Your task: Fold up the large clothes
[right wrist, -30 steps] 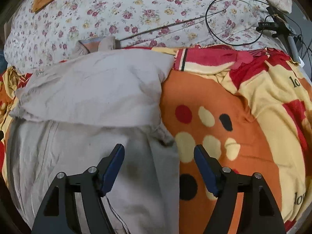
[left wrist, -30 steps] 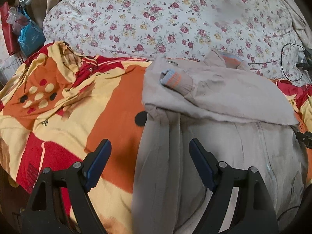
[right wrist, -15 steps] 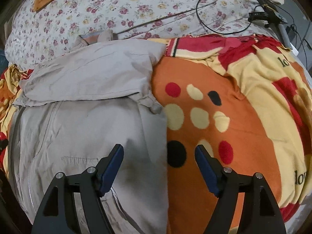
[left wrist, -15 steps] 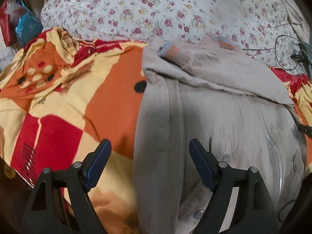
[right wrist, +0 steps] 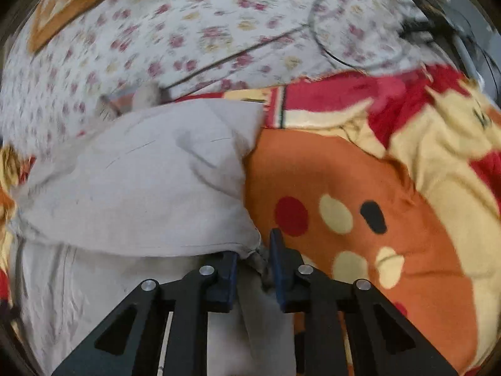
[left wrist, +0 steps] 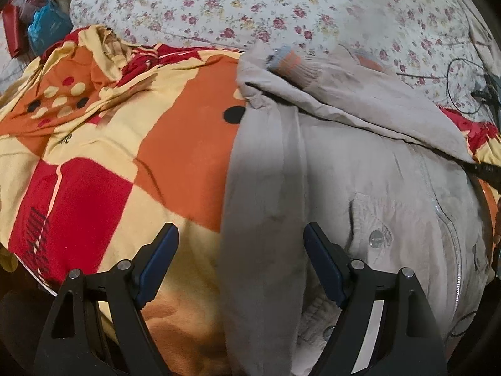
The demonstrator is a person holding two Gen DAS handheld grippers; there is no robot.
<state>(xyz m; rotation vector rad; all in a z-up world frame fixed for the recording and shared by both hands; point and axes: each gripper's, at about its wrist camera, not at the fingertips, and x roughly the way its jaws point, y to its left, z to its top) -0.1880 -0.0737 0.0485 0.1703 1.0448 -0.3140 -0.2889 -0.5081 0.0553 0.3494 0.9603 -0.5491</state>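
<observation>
A beige zip jacket (left wrist: pixel 360 181) lies on an orange, red and yellow blanket (left wrist: pixel 175 144), its sleeves folded across the chest and a striped cuff (left wrist: pixel 286 62) at the top left. My left gripper (left wrist: pixel 241 260) is open over the jacket's left edge near the hem. In the right wrist view my right gripper (right wrist: pixel 253 260) is shut on the jacket's right side edge (right wrist: pixel 255 252), just below the folded sleeve (right wrist: pixel 141 194).
A floral quilt (left wrist: pixel 281 9) covers the bed behind. Black cables (left wrist: pixel 463 94) and a charger lie at the far right. A blue bag (left wrist: pixel 43 28) and red items sit at the far left. The blanket (right wrist: pixel 360 194) spreads to the right.
My right gripper has moved forward and closed on the jacket's right edge. My left gripper has drawn back toward the hem and stays open.
</observation>
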